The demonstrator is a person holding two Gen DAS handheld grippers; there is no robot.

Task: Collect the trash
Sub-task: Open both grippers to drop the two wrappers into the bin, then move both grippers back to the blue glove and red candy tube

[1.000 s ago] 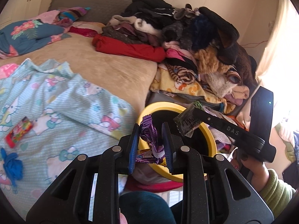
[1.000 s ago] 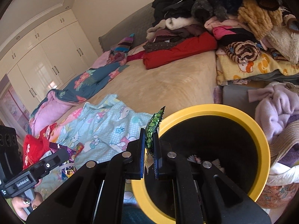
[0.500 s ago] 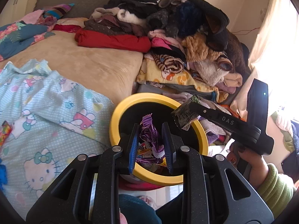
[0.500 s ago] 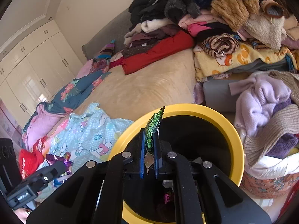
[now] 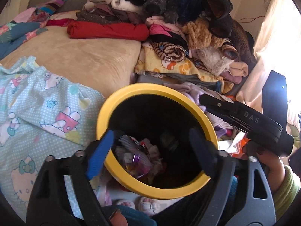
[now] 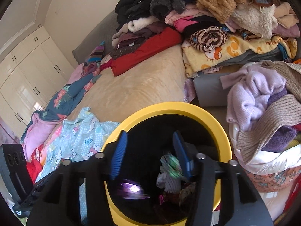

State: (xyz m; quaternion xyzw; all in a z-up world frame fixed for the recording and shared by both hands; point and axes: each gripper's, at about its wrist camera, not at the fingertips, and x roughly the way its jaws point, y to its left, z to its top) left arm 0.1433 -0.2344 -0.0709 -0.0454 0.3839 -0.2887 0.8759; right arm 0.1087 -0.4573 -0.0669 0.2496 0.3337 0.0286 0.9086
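A black bin with a yellow rim (image 5: 105, 113) (image 6: 178, 107) stands beside the bed, with crumpled trash at its bottom. My left gripper (image 5: 150, 152) hangs over its mouth with jaws opening wide and nothing pressed between them. The purple wrapper (image 5: 135, 158) (image 6: 131, 188) is blurred, loose inside the bin. My right gripper (image 6: 150, 157) (image 5: 235, 116) also stands over the bin, its jaws opening. The green wrapper (image 6: 171, 162) is blurred and loose beside the right pad, inside the bin's mouth.
A bed with a beige cover (image 5: 84, 60) and a pale blue cartoon blanket (image 5: 37, 116) lies left of the bin. A clothes pile (image 5: 188, 28) rises behind. A basket of knitwear (image 6: 263, 131) stands right of the bin. White wardrobes (image 6: 28, 71) line the far wall.
Both grippers moved further over the bin and went from shut to open. The purple wrapper left the left jaws and the green wrapper left the right jaws; both are dropping into the bin.
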